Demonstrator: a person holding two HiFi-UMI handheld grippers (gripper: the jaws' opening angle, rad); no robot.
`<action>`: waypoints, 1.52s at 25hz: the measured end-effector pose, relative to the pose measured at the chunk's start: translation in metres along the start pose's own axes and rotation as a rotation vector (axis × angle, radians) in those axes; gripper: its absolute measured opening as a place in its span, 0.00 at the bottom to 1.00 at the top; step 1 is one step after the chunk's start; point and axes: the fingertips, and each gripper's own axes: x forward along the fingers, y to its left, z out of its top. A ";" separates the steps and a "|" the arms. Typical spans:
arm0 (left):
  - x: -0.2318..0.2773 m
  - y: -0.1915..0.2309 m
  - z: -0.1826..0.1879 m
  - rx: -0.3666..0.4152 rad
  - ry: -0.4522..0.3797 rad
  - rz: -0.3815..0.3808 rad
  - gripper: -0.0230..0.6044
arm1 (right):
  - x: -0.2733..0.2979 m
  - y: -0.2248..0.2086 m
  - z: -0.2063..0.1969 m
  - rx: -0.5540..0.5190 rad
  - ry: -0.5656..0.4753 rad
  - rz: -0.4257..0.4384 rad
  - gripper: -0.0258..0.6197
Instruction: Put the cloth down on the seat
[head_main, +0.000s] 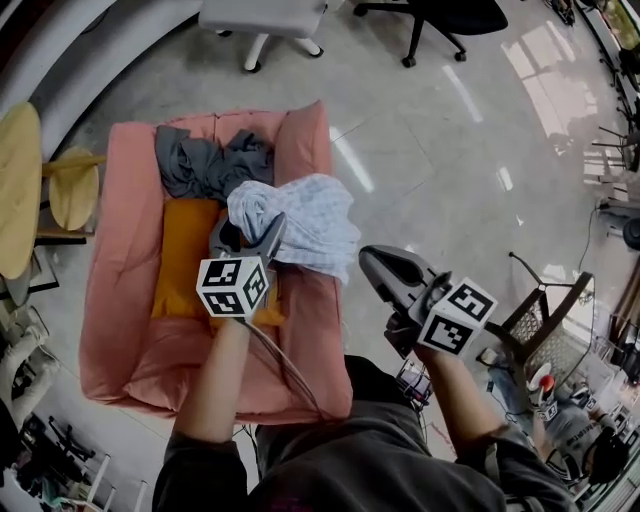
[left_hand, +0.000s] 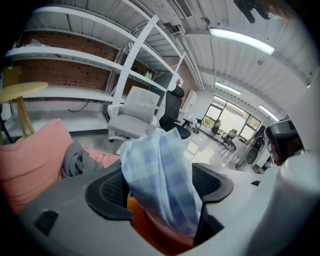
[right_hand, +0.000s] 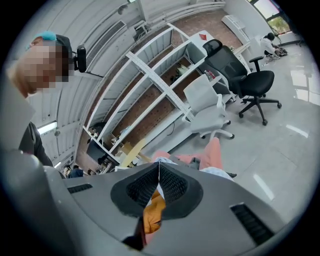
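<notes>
A light blue checked cloth (head_main: 312, 212) lies bunched on the pink seat (head_main: 120, 250), spilling over its right arm. My left gripper (head_main: 250, 230) is at the cloth's near edge. In the left gripper view the cloth (left_hand: 161, 160) hangs between the jaws of my left gripper (left_hand: 159, 185), which stand wide open without pressing on it. My right gripper (head_main: 367, 258) hovers to the right of the seat, above the floor. Its jaws (right_hand: 158, 169) are shut with nothing between them. An orange cushion (head_main: 185, 250) lies on the seat under the left gripper.
A grey garment (head_main: 205, 160) is heaped at the back of the seat. Round wooden tables (head_main: 15, 190) stand to the left. A white office chair (head_main: 265, 15) and a black one (head_main: 440, 15) stand beyond, and a wooden chair (head_main: 545, 310) to the right.
</notes>
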 end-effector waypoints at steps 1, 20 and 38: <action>-0.004 0.005 0.000 0.010 0.002 0.029 0.63 | 0.002 0.003 0.000 -0.003 0.001 0.006 0.06; -0.110 -0.061 0.045 -0.072 -0.186 -0.147 0.17 | -0.032 0.065 0.016 -0.112 -0.033 0.058 0.06; -0.196 -0.170 0.071 0.021 -0.247 -0.281 0.05 | -0.106 0.125 0.037 -0.241 -0.120 0.093 0.06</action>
